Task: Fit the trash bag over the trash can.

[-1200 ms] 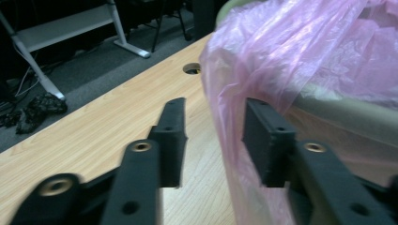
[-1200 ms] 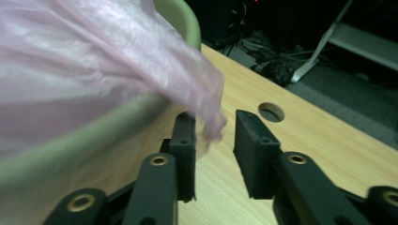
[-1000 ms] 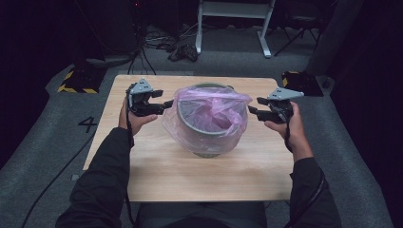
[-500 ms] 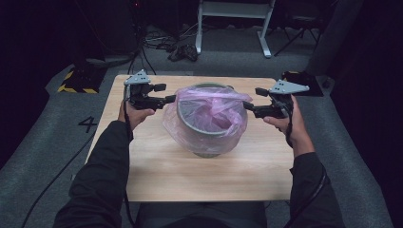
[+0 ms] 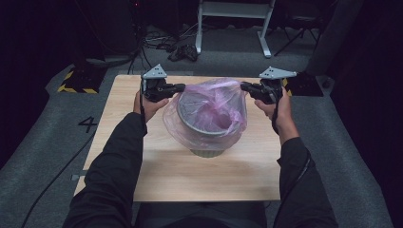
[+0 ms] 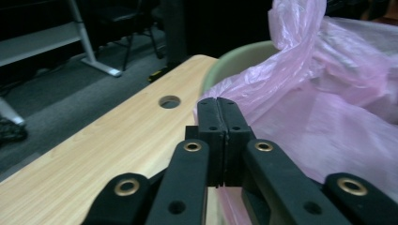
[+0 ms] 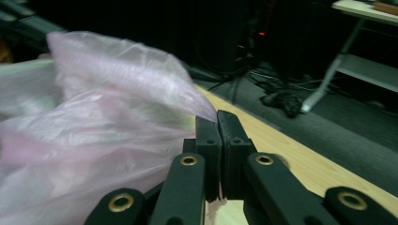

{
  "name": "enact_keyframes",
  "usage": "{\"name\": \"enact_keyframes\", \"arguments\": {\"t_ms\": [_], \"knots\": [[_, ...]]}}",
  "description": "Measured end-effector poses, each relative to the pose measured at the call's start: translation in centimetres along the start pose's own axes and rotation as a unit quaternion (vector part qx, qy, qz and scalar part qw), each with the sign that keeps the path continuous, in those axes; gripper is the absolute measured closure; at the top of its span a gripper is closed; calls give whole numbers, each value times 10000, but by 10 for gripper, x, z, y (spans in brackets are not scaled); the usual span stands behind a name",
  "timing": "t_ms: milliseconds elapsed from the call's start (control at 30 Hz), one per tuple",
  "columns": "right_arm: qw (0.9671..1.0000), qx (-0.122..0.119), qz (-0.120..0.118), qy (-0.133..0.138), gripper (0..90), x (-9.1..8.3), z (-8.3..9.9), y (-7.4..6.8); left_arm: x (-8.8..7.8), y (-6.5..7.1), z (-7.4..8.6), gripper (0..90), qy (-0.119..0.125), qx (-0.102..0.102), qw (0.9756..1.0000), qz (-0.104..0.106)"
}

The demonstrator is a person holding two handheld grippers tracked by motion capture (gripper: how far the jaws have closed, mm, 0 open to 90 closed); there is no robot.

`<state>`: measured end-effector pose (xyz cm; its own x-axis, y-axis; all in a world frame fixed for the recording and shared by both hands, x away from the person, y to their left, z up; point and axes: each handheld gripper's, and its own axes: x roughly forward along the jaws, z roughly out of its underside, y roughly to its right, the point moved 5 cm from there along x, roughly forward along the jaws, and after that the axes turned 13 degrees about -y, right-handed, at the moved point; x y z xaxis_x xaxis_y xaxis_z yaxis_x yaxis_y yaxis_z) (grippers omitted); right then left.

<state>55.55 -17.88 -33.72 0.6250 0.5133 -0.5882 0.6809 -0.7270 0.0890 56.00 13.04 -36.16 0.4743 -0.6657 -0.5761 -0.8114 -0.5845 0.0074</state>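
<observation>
Pink bag draped in and over bin at desk centre. Left gripper and right gripper just clamped on opposite bag edges. Grasp done; pulling bag off or free probably left.

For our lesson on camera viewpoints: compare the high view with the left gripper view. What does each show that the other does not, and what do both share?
High view alone: both forearms, the right gripper pinching the pink bag's far side, the floor's number 4.

Left gripper view alone: its jaws pressed shut on the bag's film, close up, and a round hole in the tabletop.

Both: the left gripper, the pink bag over the bin, and the wooden table.
</observation>
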Motion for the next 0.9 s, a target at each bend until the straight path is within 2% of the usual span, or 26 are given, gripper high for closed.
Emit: {"name": "enact_keyframes", "arguments": {"t_ms": [67,133,267,400,500,567,667,833,900], "knots": [[9998,88,183,-91,884,7,-2,5,5,-4,-1,900,-47,-50,9998,-175],[9989,245,315,-247,884,17,0,11,13,-8,0,900,-126,-152,9995,-244],[9965,548,326,-547,878,34,10,20,28,-14,7,900,-320,-371,9985,-255],[9934,714,274,-850,867,53,25,21,44,-15,14,900,-360,-647,9973,-33],[9905,807,193,-1099,873,67,37,21,59,-16,24,900,-635,-834,9945,16],[9888,904,123,-1180,877,74,46,22,67,-14,30,900,-762,-822,9937,51],[9881,981,-6,-1188,879,77,59,22,71,-9,38,899,-768,-766,9940,133],[9891,943,-89,-1129,860,73,74,18,61,-10,51,888,-809,-738,9940,65],[9898,870,-63,-1128,795,72,80,16,56,-10,57,858,-841,-701,9940,-24]]}}
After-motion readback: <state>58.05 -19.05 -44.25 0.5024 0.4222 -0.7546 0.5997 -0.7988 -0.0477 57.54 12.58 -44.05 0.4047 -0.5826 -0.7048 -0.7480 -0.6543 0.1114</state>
